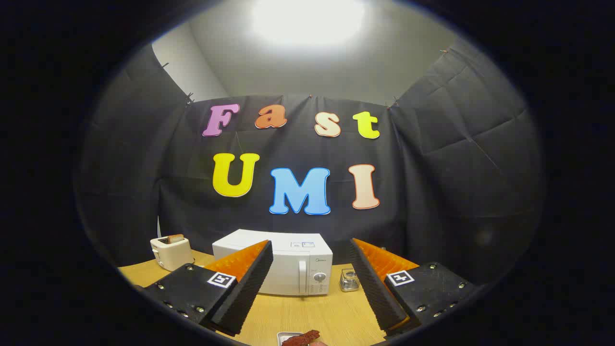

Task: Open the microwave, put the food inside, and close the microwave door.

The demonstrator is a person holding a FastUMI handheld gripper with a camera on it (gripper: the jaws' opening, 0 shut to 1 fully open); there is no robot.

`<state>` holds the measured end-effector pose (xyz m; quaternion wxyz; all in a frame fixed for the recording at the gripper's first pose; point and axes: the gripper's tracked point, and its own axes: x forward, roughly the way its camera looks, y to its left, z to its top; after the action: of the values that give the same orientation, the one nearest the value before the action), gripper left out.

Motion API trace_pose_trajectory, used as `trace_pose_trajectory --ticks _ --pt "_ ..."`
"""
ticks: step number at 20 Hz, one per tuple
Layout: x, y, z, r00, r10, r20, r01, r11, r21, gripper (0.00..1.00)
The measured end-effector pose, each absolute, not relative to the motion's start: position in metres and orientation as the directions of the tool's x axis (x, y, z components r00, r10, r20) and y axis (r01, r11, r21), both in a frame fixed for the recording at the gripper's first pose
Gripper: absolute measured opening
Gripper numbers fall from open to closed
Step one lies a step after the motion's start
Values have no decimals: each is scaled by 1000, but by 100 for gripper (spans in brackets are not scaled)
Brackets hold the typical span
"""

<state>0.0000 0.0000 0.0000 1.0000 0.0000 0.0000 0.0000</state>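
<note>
Nothing done yet: microwave (288, 266) door shut on far table (307, 317), food (301, 338) near, gripper (311, 250) fingers spread, empty.

Single cam, fisheye, riding on my gripper (311, 283), looking fwd along the two fingers, which frame the low part of the view, spread apart w/ nothing between. Cam sits above the table (307, 312), roughly level, facing the microwave (288, 264) head-on, door side toward me, some way off beyond the fingertips. Toaster (170, 251) off to its left. Wide FOV reaches the ceiling light (307, 21).
</note>
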Motion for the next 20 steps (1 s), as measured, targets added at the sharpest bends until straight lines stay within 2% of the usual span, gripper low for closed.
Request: trace_pose_trajectory --ticks 20 --pt "-3 -26 -3 999 -54 -2 54 998 14 98"
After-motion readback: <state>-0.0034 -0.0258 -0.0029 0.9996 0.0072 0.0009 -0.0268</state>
